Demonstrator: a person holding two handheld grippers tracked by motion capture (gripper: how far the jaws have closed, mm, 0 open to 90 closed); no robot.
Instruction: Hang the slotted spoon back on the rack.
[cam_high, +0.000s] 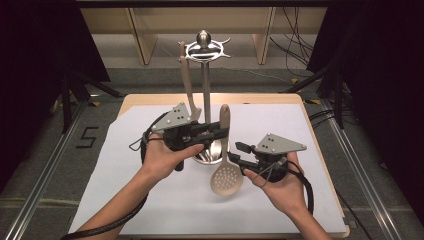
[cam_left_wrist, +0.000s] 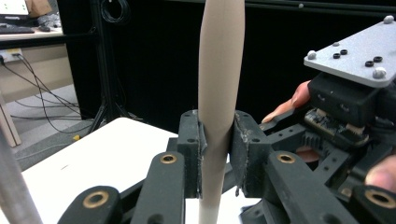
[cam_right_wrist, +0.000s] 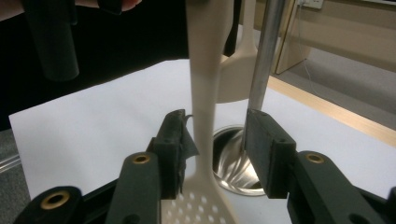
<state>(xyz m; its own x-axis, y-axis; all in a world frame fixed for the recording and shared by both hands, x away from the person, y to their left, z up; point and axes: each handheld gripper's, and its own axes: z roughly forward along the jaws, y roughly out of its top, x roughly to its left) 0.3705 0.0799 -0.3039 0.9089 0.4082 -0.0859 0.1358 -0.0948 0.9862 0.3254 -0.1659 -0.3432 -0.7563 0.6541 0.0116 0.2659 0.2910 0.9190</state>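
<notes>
Fingers of left gripper clamp skimmer handle; right gripper fingers apart, level.

High view looks down the table; both gripper views sit close, sharing the skimmer handle.

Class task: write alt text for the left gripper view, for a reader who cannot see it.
The left gripper is shut on the beige handle of a slotted spoon, which stands upright between its two black jaws. Behind it to the right, a hand holds the right gripper above the white table.
</notes>
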